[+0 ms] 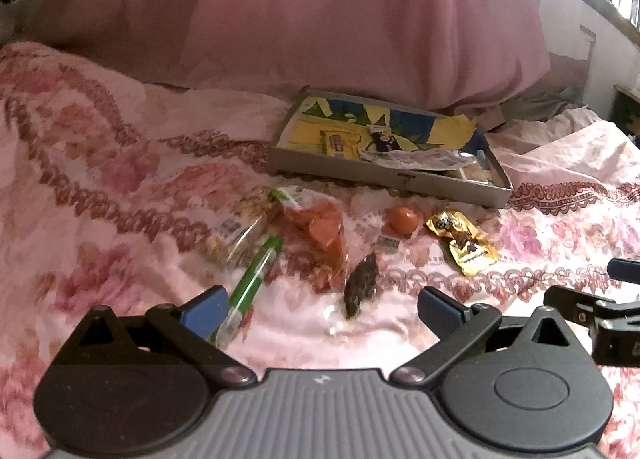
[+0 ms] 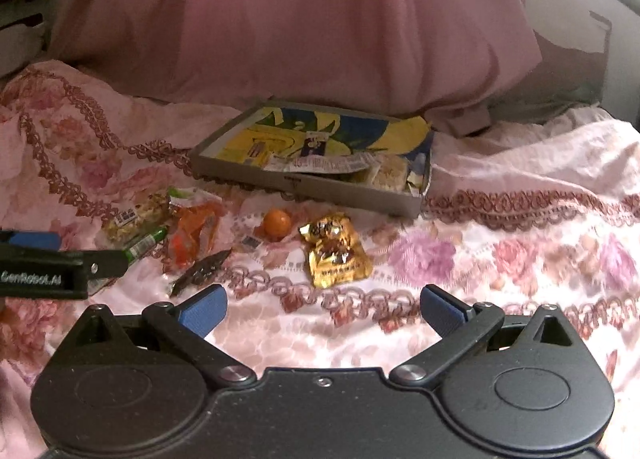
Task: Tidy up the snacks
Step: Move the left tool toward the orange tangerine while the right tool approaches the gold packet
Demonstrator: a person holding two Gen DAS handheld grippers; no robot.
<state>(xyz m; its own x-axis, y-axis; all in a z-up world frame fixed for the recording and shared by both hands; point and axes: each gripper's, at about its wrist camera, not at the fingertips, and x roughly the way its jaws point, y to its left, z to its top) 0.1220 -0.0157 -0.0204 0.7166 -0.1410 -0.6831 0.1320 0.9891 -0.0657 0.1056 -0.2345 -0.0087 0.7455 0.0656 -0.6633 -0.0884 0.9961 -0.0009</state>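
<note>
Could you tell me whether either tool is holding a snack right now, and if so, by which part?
Nothing is held. The left tool and right tool are both open above the bedspread, jaws spread wide and empty.

The print on the gold packet (image 2: 335, 249) is too blurred to read. In the box (image 2: 312, 183), its near wall hides the lower parts of the wrappers (image 2: 320, 164), so their kinds cannot be told. The dark, clear-wrapped snack (image 1: 361, 284) is smeared by motion. The left gripper (image 2: 30, 240) is cut off by the right wrist view's left edge, one fingertip unseen.
</note>
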